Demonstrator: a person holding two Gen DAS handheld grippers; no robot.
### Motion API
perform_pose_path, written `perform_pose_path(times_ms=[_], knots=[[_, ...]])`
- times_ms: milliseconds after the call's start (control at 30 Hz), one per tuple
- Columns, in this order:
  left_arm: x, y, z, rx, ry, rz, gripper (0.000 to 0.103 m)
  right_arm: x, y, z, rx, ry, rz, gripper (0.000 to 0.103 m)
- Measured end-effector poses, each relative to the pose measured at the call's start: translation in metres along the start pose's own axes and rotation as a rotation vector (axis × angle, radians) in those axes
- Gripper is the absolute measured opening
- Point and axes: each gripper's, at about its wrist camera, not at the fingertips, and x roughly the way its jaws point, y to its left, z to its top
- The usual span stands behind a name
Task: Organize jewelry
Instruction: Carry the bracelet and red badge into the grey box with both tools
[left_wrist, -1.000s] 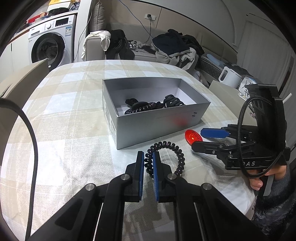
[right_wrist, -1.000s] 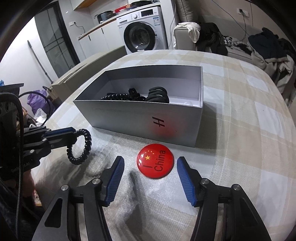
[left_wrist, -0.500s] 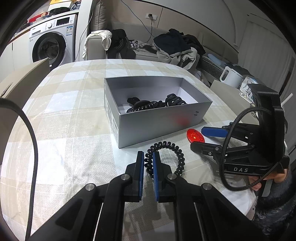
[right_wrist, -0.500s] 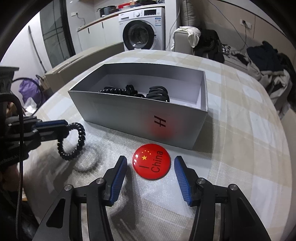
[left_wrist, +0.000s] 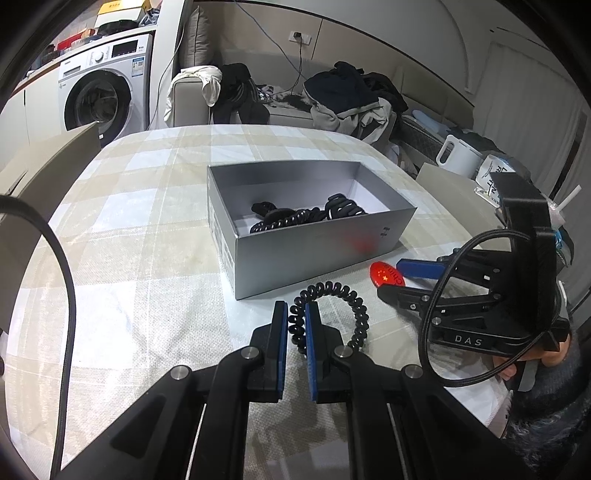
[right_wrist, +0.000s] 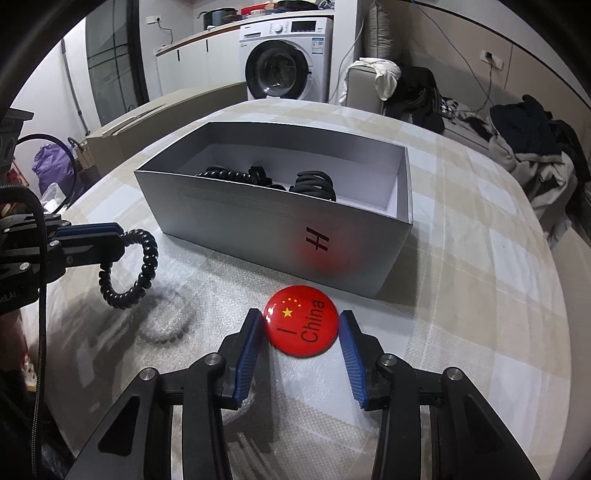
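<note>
My left gripper (left_wrist: 296, 314) is shut on a black spiral hair tie (left_wrist: 351, 299) and holds it above the table, just in front of the grey box (left_wrist: 306, 254). The tie also shows in the right wrist view (right_wrist: 142, 269), with its shadow on the cloth below. My right gripper (right_wrist: 301, 332) is open, its blue pads on either side of a round red "I China" badge (right_wrist: 302, 325) lying on the table in front of the box (right_wrist: 258, 225). The badge shows in the left wrist view (left_wrist: 386, 274) too. The box holds other black hair ties and a claw clip (right_wrist: 314, 184).
The table has a beige checked cloth (left_wrist: 140, 236) under clear film. A cardboard box (left_wrist: 40, 162) stands off its left side. A washing machine (right_wrist: 280, 62), a sofa with clothes (left_wrist: 343, 99) and a white kettle (left_wrist: 458, 155) lie beyond the table.
My right gripper has moved forward so its open fingers now flank the badge, and the gap has narrowed. My left gripper has lifted the hair tie slightly and keeps its grip.
</note>
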Motion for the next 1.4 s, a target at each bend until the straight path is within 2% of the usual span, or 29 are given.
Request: perform_pose_path(times_ms=[133, 367, 467, 600, 767, 1000, 1400], knots=[[-0.008, -0.002, 0.003, 0.006, -0.023, -0.004, 0.004, -0.011, -0.004, 0.001, 0.045, -0.026, 0.072, 0.040], [-0.023, -0.004, 0.015, 0.014, -0.082, -0.015, 0.005, -0.046, -0.019, 0.011, 0.138, -0.136, 0.226, 0.041], [-0.025, -0.002, 0.025, 0.016, -0.109, -0.013, 0.005, -0.057, -0.022, 0.019, 0.161, -0.180, 0.240, 0.041], [-0.018, 0.003, 0.040, 0.018, -0.132, -0.005, 0.005, -0.058, -0.030, 0.038, 0.191, -0.210, 0.216, 0.041], [0.003, 0.010, 0.057, 0.021, -0.140, 0.020, 0.005, -0.039, -0.040, 0.052, 0.257, -0.186, 0.220, 0.041], [0.023, 0.014, 0.064, 0.020, -0.101, 0.038, 0.004, -0.012, -0.048, 0.067, 0.328, -0.145, 0.271, 0.041], [0.046, 0.011, 0.062, 0.047, -0.037, 0.094, 0.005, 0.003, -0.048, 0.072, 0.323, -0.114, 0.271, 0.041]])
